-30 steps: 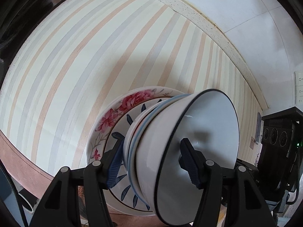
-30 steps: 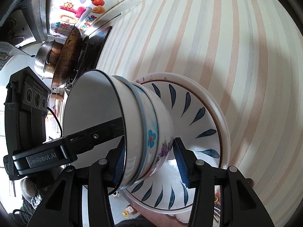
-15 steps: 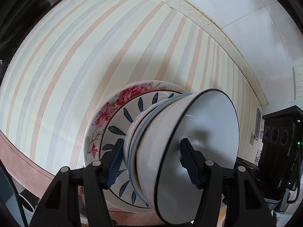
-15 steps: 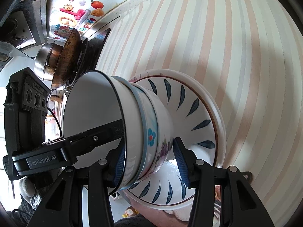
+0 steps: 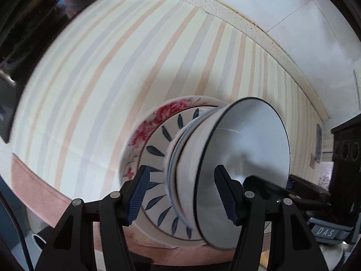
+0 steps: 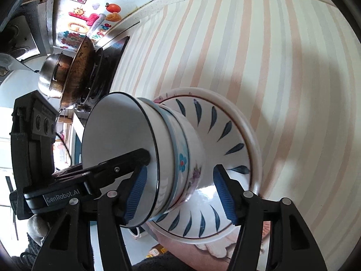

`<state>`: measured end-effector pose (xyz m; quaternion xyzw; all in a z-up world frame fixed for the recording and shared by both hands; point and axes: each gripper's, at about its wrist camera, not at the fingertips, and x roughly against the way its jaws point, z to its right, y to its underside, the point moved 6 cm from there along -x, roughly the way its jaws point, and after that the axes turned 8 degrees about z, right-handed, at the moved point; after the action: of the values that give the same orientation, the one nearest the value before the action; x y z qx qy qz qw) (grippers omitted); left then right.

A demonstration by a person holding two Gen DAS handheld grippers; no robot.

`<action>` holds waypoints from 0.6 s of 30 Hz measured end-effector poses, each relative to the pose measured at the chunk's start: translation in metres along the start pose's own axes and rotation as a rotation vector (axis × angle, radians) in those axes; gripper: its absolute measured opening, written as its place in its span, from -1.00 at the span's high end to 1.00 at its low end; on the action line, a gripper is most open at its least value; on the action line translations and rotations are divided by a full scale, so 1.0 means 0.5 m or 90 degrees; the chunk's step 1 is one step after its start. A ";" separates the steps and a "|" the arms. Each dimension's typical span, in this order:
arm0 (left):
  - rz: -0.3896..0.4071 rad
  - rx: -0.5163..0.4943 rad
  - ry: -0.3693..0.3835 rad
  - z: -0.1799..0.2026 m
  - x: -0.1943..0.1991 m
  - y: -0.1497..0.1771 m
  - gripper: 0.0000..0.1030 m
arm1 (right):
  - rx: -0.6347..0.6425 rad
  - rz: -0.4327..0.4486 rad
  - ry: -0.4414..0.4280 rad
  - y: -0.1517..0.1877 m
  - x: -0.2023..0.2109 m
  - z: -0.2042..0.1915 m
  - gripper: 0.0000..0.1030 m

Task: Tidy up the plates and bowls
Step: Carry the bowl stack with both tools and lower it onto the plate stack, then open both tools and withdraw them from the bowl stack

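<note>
Nested stack of white ceramic bowls, top one with a thin black rim, sits inside a white plate with dark blue leaf marks. That plate rests on a larger pink-flowered plate. The whole pile lies on the striped cream, peach and grey tablecloth, near its front edge.

Left gripper: jaws spread, one blue pad outside the bowl stack on the leaf plate's side, the other over the top bowl's mouth. Contact with the rim cannot be judged; this view is motion-blurred. Right gripper: jaws spread likewise, straddling the stack from the opposite side; no pinch visible.

Risks:
- Bowls nest loosely; a squeeze on the top rim alone could lift one and tilt the others.
- Glazed ceramic on ribbed pads may slip.
- Uneven pushing from the two sides could slide the pile toward the edge.
</note>
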<state>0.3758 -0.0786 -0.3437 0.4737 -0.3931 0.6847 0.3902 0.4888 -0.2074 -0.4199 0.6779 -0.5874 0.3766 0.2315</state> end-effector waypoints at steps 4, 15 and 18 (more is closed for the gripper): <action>0.021 -0.026 -0.041 -0.001 0.029 0.009 -0.12 | 0.019 0.013 0.027 0.005 0.027 -0.006 -0.25; 0.106 -0.126 -0.109 -0.008 0.131 0.016 -0.31 | 0.076 0.127 0.144 0.036 0.154 -0.072 -0.75; 0.125 -0.145 -0.112 -0.022 0.159 0.015 -0.80 | 0.070 0.177 0.190 0.051 0.187 -0.093 -0.86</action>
<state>0.3455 -0.0585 -0.2718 0.4436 -0.5453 0.6264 0.3368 0.4555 -0.2355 -0.3217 0.5385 -0.6134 0.5325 0.2243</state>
